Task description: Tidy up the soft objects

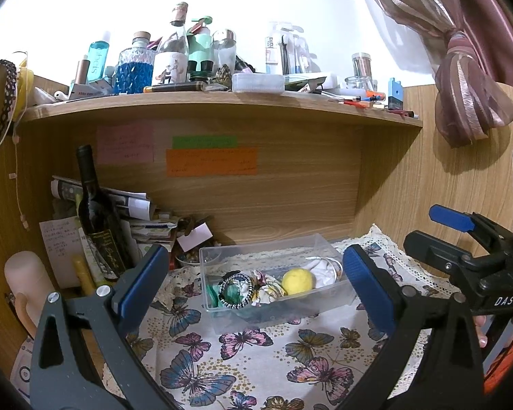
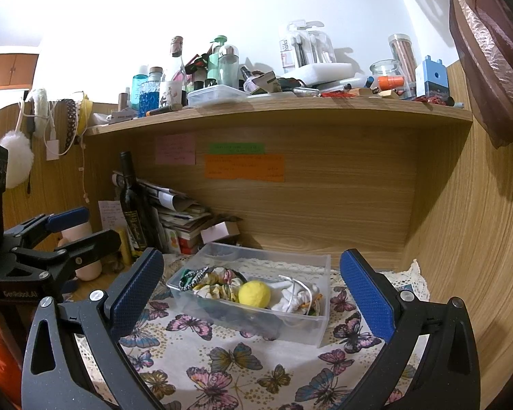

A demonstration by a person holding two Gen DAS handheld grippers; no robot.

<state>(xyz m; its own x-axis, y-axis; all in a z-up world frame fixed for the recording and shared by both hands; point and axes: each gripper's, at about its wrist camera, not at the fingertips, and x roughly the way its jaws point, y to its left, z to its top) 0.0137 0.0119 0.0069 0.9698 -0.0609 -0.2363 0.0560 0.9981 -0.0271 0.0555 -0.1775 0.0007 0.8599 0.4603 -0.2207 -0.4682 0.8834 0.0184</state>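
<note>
now a clear plastic box (image 1: 273,263) is seen standing on the butterfly-print cloth (image 1: 256,358), below the wooden shelf (image 1: 222,109). inside it the soft things are packed side by side: a black-and-white braided hair tie (image 1: 235,288) over something green at the left end, a floral scrunchie (image 2: 219,285) in pale yellow and pink, a round yellow ball (image 2: 254,293) in the middle, and a white crumpled fabric piece (image 2: 296,299) with a thin wire loop at the right end. the left gripper (image 1: 256,285) is held spread wide, nothing between its blue pads, the box being framed between them. the right gripper (image 2: 253,297) is likewise spread wide and holds nothing. a dark wine bottle (image 1: 95,212) stands left of the box, near stacked papers (image 1: 136,215).
</note>
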